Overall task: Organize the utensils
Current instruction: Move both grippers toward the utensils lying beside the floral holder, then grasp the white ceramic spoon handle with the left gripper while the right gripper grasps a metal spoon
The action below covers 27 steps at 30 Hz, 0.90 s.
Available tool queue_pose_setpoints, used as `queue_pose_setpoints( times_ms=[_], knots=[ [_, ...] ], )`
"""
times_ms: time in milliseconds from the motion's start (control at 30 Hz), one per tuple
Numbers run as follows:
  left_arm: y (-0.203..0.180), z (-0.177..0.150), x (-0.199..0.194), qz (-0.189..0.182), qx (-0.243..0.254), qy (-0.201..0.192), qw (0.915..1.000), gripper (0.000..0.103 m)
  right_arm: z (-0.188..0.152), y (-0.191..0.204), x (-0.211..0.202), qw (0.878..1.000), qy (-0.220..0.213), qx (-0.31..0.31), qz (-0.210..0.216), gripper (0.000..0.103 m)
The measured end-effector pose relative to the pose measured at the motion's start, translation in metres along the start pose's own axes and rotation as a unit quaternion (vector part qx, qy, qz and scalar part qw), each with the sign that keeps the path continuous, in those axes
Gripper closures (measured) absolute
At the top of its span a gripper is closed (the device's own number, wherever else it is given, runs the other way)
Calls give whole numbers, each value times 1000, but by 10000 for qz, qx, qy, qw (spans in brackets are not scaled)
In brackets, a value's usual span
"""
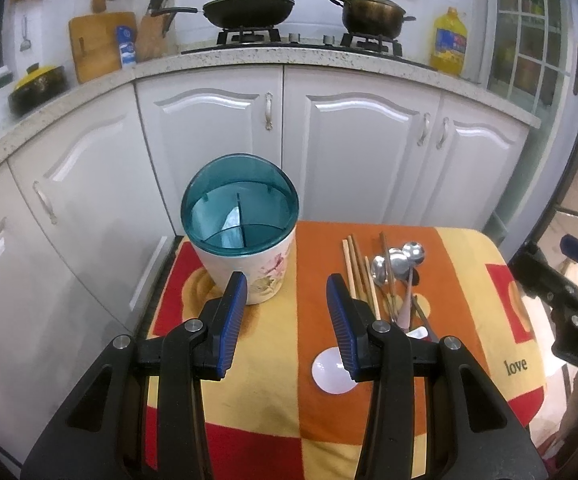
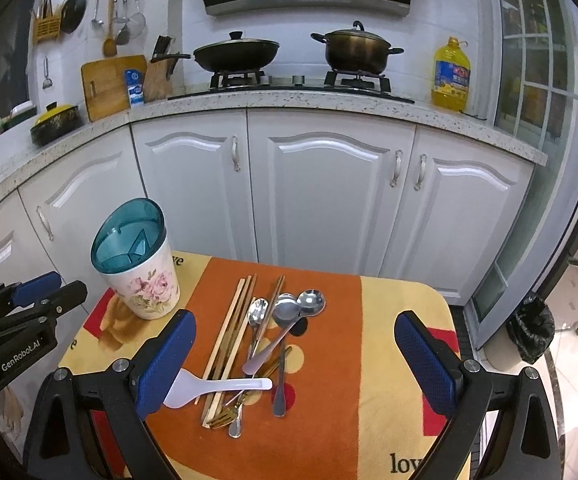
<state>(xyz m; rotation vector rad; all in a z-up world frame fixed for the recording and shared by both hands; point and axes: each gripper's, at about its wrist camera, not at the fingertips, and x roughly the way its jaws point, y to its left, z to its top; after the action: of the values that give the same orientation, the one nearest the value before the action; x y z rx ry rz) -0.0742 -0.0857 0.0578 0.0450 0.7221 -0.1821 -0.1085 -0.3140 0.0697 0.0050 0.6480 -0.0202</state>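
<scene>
Both grippers are hovering released, gripping nothing: left gripper (image 1: pixel 287 320) with the holder (image 1: pixel 245 240) at eleven o'clock, right gripper (image 2: pixel 295 364) over the utensils (image 2: pixel 257 344).

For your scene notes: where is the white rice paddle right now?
In the right wrist view the white rice paddle lies on the cloth at the near end of the utensil pile, across the chopsticks, beside the right gripper's left finger.

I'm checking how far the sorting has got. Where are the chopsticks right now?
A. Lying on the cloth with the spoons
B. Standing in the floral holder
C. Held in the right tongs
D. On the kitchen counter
A: the chopsticks lie flat on the cloth beside the spoons, apart from the floral holder, and the right tongs stand open and hold nothing.
</scene>
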Motion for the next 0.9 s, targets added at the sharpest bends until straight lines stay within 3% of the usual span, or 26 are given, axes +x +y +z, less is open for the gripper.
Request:
queue_pose_setpoints(
  times_ms=[633, 900],
  knots=[
    [-7, 1, 19, -167, 141, 225, 9995, 62, -11, -17, 27, 9978, 424, 173, 477, 4],
    [-8, -6, 40, -721, 42, 682, 9951, 62, -40, -30, 61, 9903, 1085, 419, 756, 17]
  ],
)
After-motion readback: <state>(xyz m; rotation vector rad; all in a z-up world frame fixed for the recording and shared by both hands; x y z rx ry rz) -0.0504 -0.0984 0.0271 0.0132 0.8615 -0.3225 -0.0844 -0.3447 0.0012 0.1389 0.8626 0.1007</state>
